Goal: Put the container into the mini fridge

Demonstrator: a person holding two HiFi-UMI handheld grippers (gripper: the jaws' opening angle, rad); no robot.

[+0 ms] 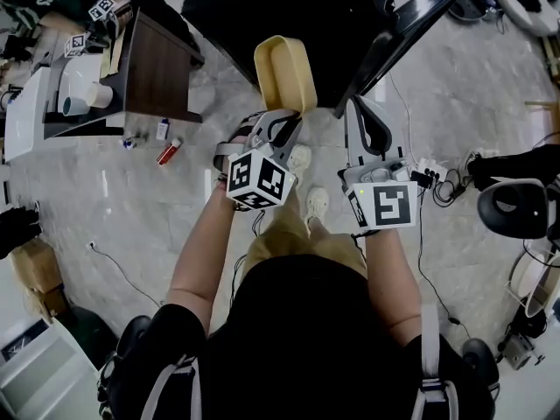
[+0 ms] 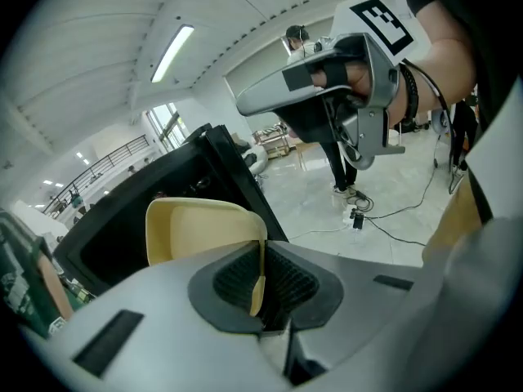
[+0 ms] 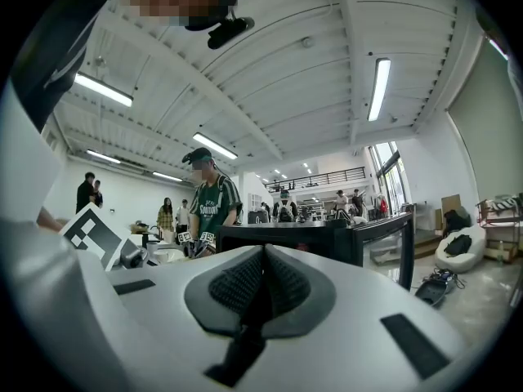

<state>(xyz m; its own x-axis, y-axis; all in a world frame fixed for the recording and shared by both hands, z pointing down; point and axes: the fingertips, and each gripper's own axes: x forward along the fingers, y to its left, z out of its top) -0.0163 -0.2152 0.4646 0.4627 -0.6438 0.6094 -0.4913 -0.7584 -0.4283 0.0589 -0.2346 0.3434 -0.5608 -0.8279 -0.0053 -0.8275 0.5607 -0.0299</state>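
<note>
A cream plastic container (image 1: pixel 284 73) is held up in front of the black mini fridge (image 1: pixel 289 7), whose door (image 1: pixel 420 16) stands open to the right. My left gripper (image 1: pixel 282 116) is shut on the container's rim. In the left gripper view the thin rim runs between the pads and the container (image 2: pixel 200 227) rises to the left before the fridge (image 2: pixel 131 219). My right gripper (image 1: pixel 360 110) hangs beside it, jaws together and holding nothing. In the right gripper view the right gripper (image 3: pixel 263 280) faces the fridge (image 3: pixel 286 239) and its door (image 3: pixel 384 247).
A desk with a dark wooden side (image 1: pixel 162 68) stands at the left, with small items such as a red one (image 1: pixel 169 152) on the floor beside it. Cables (image 1: pixel 442 182) and a black chair (image 1: pixel 516 208) lie at the right. A person in a green shirt (image 3: pixel 208 207) stands behind the fridge.
</note>
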